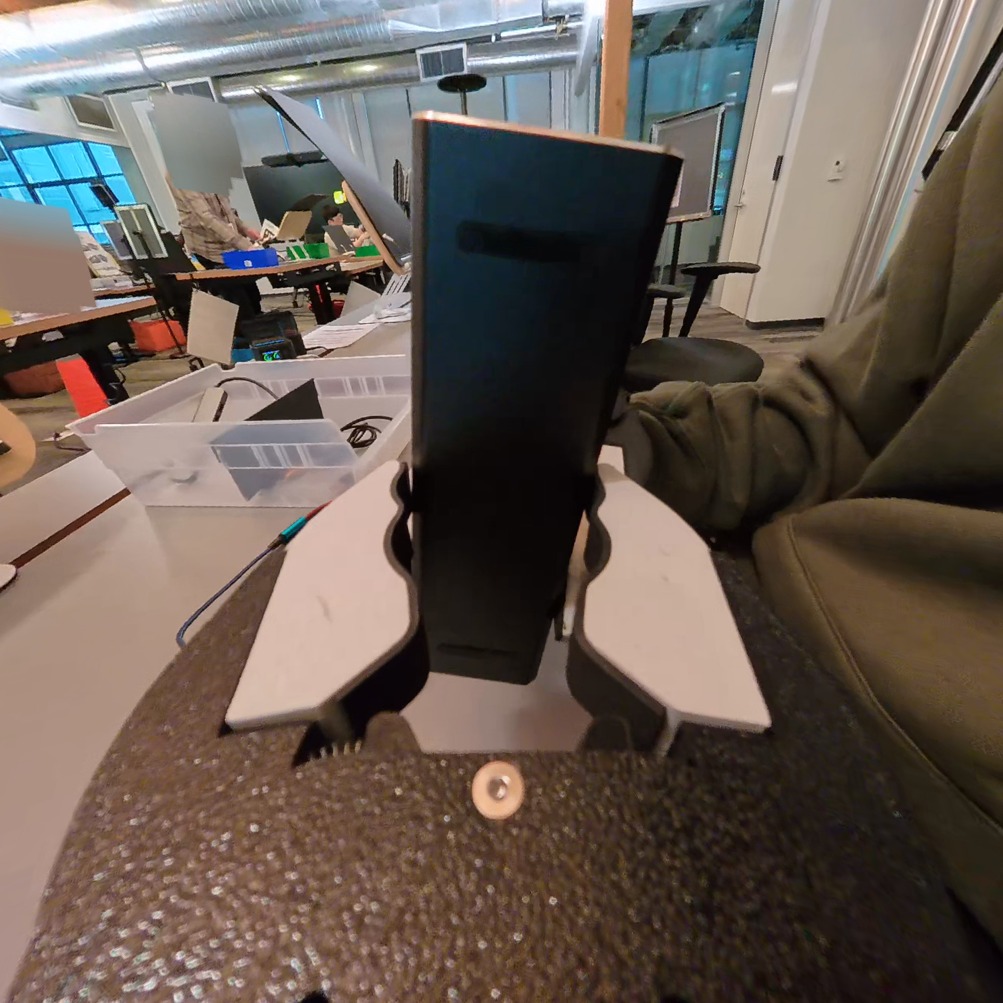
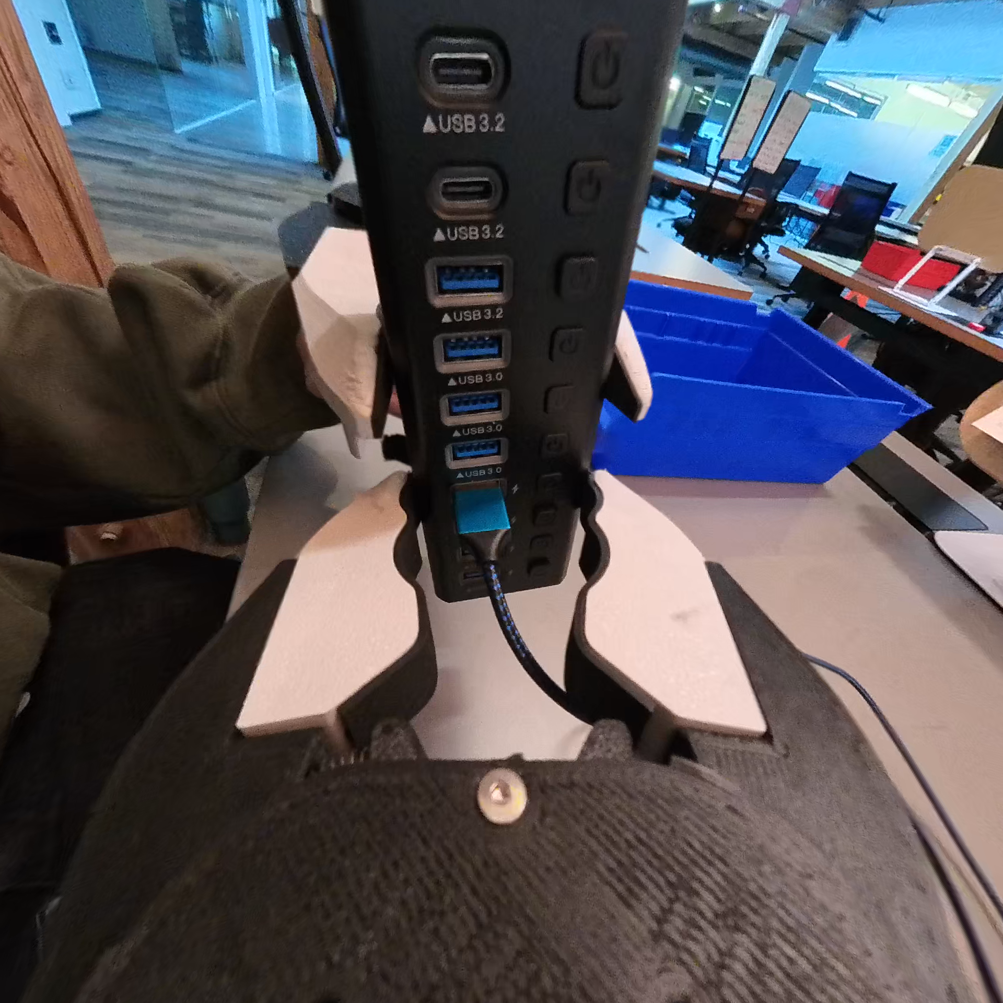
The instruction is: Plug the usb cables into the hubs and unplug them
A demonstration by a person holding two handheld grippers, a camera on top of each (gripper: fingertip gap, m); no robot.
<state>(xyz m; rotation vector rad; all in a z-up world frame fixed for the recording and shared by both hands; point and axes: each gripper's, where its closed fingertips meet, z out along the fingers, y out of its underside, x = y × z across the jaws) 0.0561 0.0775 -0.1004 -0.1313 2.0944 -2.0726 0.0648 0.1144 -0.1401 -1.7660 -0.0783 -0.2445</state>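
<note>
Right wrist view, both grippers' fingers (image 2: pixel 502 499) clamping hub (image 2: pixel 521 304) (cable (image 2: pixel 524 646) plugged), blue bin (image 2: pixel 760 401) behind.

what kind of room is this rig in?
Likely an open-plan office or lab: rows of desks, office chairs, exposed ceiling ducts, parts bins.

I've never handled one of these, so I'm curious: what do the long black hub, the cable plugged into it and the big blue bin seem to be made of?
The hub looks like matte black plastic: dull, slightly grainy face with moulded buttons. Its back in the left wrist view seems smoother, with a light edge, perhaps metal. The cable looks like braided fabric, a black-and-blue weave, with a glossy teal plug, probably plastic. The blue bin looks like smooth, thin-walled moulded plastic.
</note>
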